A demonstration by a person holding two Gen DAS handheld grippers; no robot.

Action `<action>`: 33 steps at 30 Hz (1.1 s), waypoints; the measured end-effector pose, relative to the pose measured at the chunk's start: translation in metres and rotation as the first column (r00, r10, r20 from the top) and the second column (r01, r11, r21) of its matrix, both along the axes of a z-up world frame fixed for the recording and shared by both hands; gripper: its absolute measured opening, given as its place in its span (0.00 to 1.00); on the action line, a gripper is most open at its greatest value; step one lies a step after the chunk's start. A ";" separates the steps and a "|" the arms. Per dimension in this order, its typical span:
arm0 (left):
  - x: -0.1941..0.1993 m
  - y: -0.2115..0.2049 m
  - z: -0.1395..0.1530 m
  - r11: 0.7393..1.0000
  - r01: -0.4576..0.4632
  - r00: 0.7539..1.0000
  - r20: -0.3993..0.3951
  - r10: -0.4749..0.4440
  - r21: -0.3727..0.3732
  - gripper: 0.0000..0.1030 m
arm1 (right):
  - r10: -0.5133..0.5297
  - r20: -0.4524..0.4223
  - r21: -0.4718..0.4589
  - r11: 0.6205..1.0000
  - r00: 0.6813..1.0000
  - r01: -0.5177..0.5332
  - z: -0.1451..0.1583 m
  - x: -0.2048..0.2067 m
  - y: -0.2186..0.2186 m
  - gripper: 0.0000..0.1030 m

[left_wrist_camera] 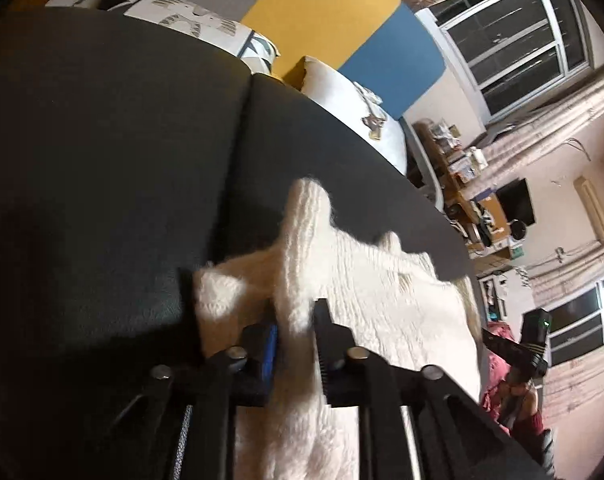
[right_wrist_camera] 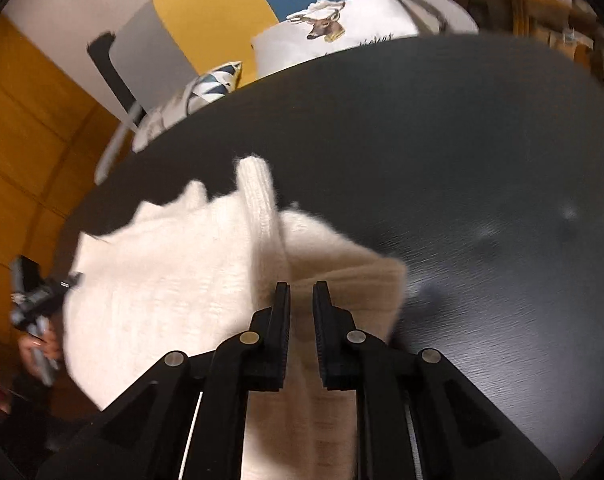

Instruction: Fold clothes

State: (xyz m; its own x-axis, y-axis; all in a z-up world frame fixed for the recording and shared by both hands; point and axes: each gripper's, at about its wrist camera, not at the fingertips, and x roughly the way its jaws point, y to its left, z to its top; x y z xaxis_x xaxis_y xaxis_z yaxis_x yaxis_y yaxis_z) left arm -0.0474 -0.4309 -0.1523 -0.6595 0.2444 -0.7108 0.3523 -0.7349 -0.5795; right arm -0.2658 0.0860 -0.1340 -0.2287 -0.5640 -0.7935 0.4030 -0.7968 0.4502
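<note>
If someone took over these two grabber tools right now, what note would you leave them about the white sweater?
Left gripper: jaws clamped on a raised ridge of the white knit sweater.
Right gripper: jaws nearly closed, with sweater fabric between them.
Sweater lies partly bunched on the dark table, one ribbed sleeve or cuff sticking out toward the far side.
Done: both edges look gripped; any fold is unclear.
Left: carry the fabric over, lay it flat, tuck in the loose sleeve, smooth.
</note>
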 end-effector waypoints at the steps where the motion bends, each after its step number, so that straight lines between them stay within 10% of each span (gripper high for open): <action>1: 0.002 0.000 0.007 0.998 -0.023 1.000 -0.004 0.023 -0.053 0.17 | -0.002 -0.009 -0.014 1.000 1.000 0.002 0.003 0.001 0.000 0.13; 4: 0.003 0.003 0.038 0.993 0.008 0.994 -0.111 -0.022 -0.120 0.21 | 0.031 -0.052 -0.043 0.999 0.998 -0.033 0.016 0.009 -0.006 0.14; 7: -0.024 0.028 0.063 0.960 0.213 0.958 -0.153 -0.241 -0.179 0.26 | 0.096 -0.093 -0.025 0.995 0.991 -0.099 0.026 0.024 -0.021 0.40; 13: -0.102 0.108 0.063 0.741 0.575 0.792 0.011 -0.610 -0.348 0.28 | 0.230 -0.102 -0.006 0.973 0.968 -0.232 0.030 0.049 -0.054 0.43; 19: -0.139 0.132 0.033 0.595 0.735 0.662 0.153 -0.734 -0.324 0.36 | 0.312 -0.035 -0.035 0.949 0.949 -0.313 0.005 0.063 -0.070 0.44; 30: -0.162 0.151 0.004 0.475 0.851 0.520 0.237 -0.821 -0.222 0.40 | 0.296 -0.016 -0.076 0.952 0.955 -0.297 -0.004 0.059 -0.064 0.44; 33: -0.156 0.152 0.007 0.506 0.822 0.561 0.222 -0.798 -0.261 0.08 | 0.289 -0.017 -0.068 0.955 0.957 -0.290 -0.002 0.058 -0.064 0.44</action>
